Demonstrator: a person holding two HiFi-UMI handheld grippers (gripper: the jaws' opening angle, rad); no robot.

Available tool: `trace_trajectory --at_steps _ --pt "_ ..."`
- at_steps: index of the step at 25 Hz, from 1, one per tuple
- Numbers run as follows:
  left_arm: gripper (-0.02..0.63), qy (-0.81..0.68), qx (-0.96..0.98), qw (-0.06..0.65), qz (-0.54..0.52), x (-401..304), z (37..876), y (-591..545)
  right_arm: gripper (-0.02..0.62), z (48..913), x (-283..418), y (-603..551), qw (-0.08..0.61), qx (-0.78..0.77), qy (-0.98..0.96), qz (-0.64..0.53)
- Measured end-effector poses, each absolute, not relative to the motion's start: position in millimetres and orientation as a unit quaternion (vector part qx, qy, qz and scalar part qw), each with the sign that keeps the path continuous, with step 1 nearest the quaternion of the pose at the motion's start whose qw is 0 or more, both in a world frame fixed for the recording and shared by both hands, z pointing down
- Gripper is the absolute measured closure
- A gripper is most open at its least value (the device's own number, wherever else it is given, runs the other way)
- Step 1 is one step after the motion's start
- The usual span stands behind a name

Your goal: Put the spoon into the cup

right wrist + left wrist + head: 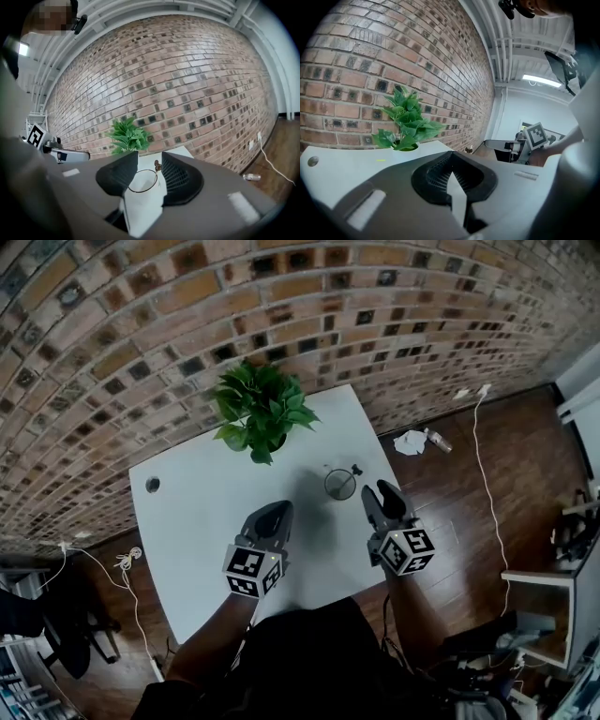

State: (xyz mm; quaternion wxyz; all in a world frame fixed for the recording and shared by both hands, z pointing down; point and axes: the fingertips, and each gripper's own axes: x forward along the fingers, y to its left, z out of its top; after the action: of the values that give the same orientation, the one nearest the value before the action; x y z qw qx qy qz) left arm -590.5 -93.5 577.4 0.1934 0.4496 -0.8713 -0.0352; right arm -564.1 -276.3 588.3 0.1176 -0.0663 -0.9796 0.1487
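A clear glass cup [339, 484] stands on the white table [206, 493], right of centre. The spoon [354, 470] stands inside it, its dark end leaning over the rim on the right. My right gripper [382, 491] hovers just right of the cup and a little nearer to me, jaws open with nothing between them. In the right gripper view the cup [142, 180] shows through the gap ahead of the gripper [149, 157], with the spoon end [158, 165] at its rim. My left gripper [277, 510] is left of the cup, its tips [451, 153] together and empty.
A potted green plant [261, 409] stands at the table's far edge, behind the cup. A small round grommet [153, 485] sits near the left edge. Crumpled paper [410, 442] and a white cable [478, 456] lie on the wooden floor to the right.
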Motion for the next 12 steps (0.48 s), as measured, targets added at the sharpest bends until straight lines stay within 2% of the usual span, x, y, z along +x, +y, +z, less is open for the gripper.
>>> trace_trajectory --at_steps 12 --pt "0.612 -0.835 0.527 0.150 -0.054 -525 533 -75 0.457 518 -467 -268 0.062 0.007 -0.987 0.148"
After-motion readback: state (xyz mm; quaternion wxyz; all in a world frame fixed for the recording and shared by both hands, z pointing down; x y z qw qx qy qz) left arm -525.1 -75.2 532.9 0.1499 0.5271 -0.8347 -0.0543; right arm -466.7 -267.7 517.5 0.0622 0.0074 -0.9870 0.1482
